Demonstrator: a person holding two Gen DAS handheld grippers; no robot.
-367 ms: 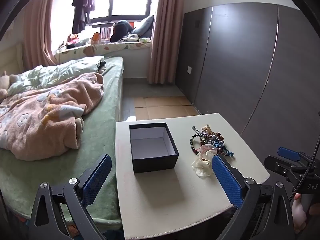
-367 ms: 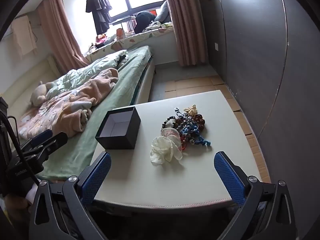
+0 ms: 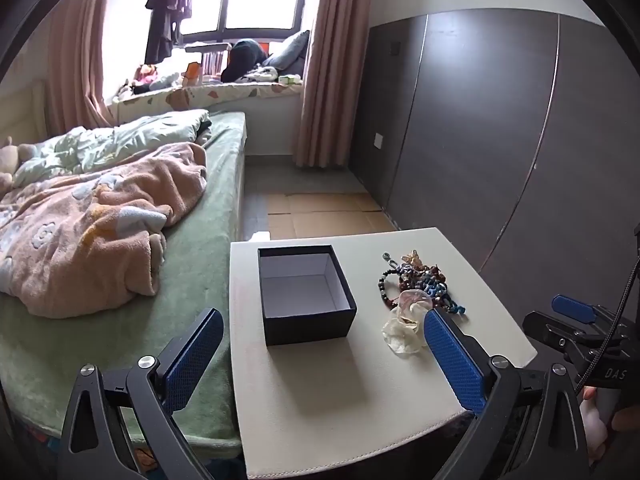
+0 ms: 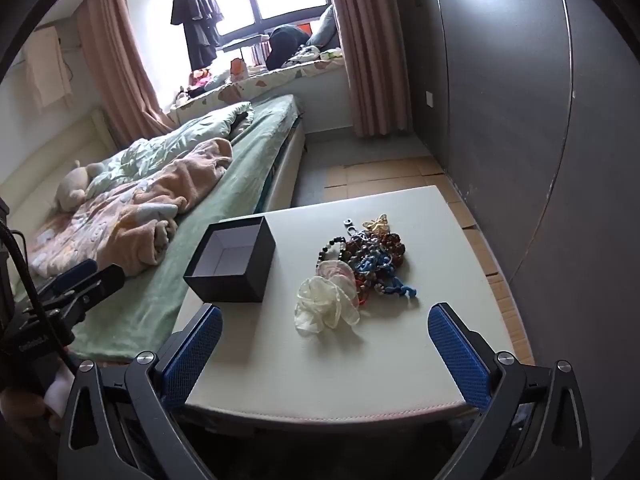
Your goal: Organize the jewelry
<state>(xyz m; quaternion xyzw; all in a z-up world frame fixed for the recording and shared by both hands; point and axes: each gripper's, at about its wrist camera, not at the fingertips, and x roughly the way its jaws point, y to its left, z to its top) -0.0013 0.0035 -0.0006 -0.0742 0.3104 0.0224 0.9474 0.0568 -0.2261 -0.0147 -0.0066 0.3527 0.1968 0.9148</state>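
Nothing has shifted since before. Your left gripper (image 3: 320,356) and right gripper (image 4: 326,344) hold their jaws wide and empty. The square matte black box (image 3: 306,294) sits at nine o'clock of the beaded jewelry (image 4: 370,258) on the smooth counter (image 4: 400,360).

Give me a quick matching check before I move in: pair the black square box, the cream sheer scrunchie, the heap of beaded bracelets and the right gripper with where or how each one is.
Things:
1. black square box
2. cream sheer scrunchie
3. heap of beaded bracelets
4. right gripper

States:
A. jaws wide apart, nothing between them
B. at the near end of the jewelry pile, closest to the grippers
C. lid off, white inside, nothing in it, on the bed side of the white table
D. tangled on the table on the dark wall's side of the box

Pairs: 1-C, 2-B, 3-D, 4-A
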